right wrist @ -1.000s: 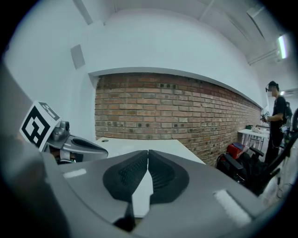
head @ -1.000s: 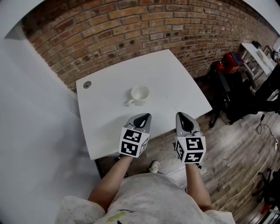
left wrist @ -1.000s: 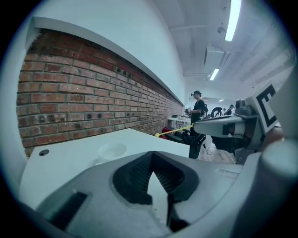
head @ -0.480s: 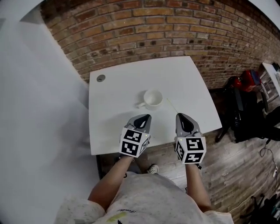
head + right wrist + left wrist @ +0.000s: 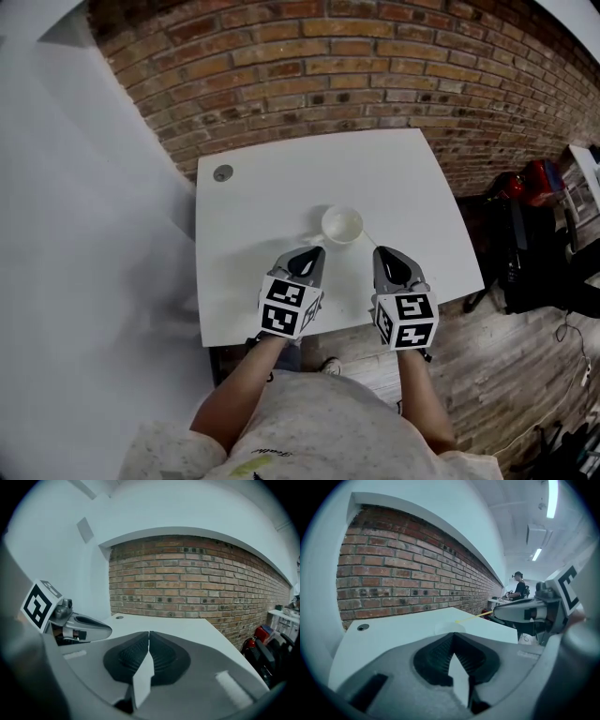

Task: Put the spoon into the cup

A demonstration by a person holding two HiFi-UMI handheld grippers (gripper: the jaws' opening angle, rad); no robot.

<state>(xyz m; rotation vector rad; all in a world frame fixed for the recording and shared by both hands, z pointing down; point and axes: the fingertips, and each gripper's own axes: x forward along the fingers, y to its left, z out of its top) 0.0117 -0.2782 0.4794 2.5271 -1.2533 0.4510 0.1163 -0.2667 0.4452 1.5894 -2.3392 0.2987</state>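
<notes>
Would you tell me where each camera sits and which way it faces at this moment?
Head view: on the person's head, looking steeply down at the table, cup and wall; both arms, left tongs and right tongs show.
Left gripper view: rides the left tongs, low over the table, facing the wall; its shut jaws and the right tongs show.
Right gripper view: rides the right tongs, facing the wall; its shut jaws and the left tongs show.
Shared: both gripper views see table, wall and each other's tongs.
</notes>
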